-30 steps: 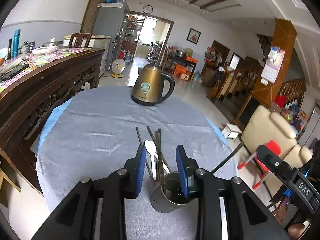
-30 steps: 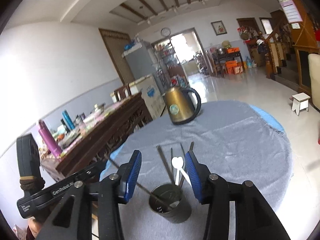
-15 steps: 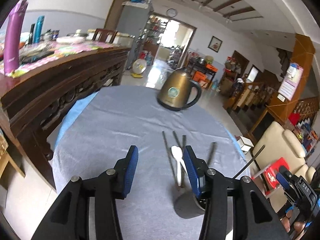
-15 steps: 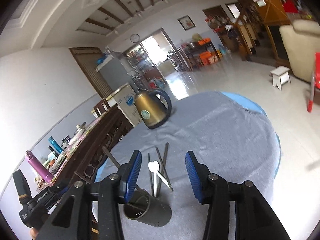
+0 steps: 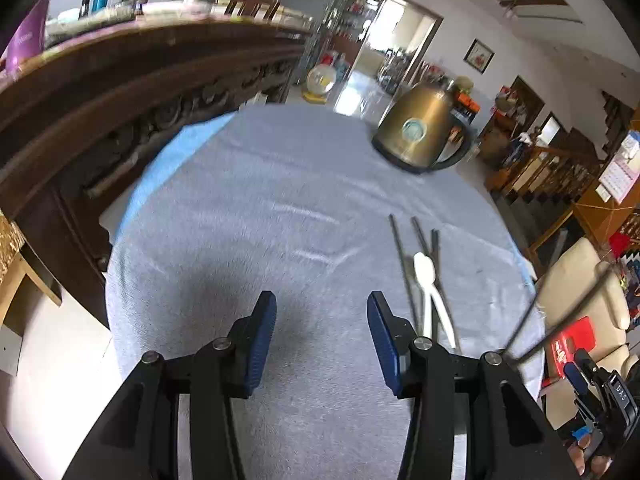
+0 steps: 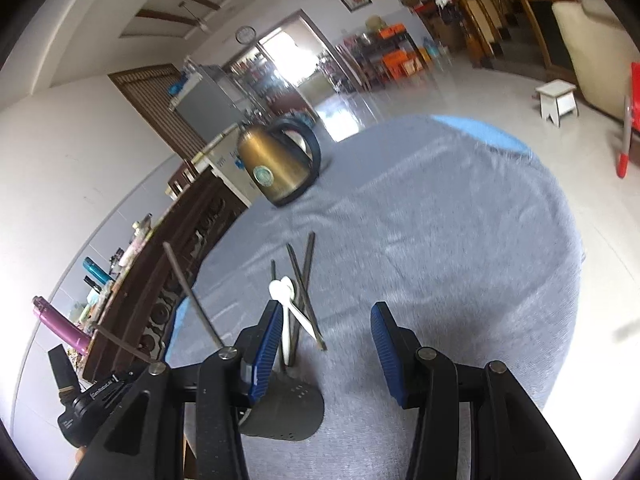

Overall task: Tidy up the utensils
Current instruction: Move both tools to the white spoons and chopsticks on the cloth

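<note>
A dark metal utensil holder point(image 6: 288, 408) stands on the grey tablecloth point(image 6: 460, 240). In it are white spoons point(image 6: 282, 288) and several dark chopsticks point(image 6: 304, 280); one chopstick point(image 6: 192, 292) leans far out to the left. My right gripper point(image 6: 326, 344) is open and empty, with the holder just under its left finger. My left gripper point(image 5: 322, 336) is open over bare cloth. In its view the spoons point(image 5: 424, 276) and chopsticks point(image 5: 400, 256) rise beside its right finger, which hides the holder.
A brass-coloured kettle point(image 5: 420, 136) stands at the far side of the round table. A carved dark wooden sideboard point(image 5: 120, 92) with bottles on it runs along the left. A cream sofa point(image 5: 588, 280) and a white stool point(image 6: 558, 100) stand beyond the table's right edge.
Both grippers have sunk and swung apart. The holder has slid from between the left jaws to behind the right finger, and those jaws stand wider. In the right view it shifted left.
</note>
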Available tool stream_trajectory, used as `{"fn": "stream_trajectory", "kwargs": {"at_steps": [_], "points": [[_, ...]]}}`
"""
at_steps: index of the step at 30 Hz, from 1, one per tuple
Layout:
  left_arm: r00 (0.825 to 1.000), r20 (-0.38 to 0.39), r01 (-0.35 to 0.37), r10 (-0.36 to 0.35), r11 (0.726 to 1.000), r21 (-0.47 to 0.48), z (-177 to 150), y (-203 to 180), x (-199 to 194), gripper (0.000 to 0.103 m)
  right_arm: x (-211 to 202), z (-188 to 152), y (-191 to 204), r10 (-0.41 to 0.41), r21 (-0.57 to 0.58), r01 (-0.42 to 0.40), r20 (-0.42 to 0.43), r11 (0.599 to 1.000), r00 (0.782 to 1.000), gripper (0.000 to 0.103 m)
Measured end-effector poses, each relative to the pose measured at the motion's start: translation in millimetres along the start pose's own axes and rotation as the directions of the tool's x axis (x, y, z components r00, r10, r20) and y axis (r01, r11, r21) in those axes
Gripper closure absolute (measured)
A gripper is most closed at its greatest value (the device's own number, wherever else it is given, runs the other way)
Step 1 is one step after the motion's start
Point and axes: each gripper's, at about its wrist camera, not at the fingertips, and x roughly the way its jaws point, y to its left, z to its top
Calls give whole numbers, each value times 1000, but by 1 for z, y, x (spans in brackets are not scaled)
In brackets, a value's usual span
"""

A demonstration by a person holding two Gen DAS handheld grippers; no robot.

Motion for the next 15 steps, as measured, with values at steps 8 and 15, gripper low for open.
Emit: {"fn": "stream_trajectory", "kwargs": {"at_steps": [8, 15], "points": [[997, -80, -6, 10, 998, 55, 15, -12, 58, 55, 45, -2, -23, -21, 44, 24, -81, 999, 997, 54], [985, -170, 64, -41, 990, 129, 35, -42, 120, 55, 77, -1, -37, -24, 64, 33, -131, 997, 991, 54]]}}
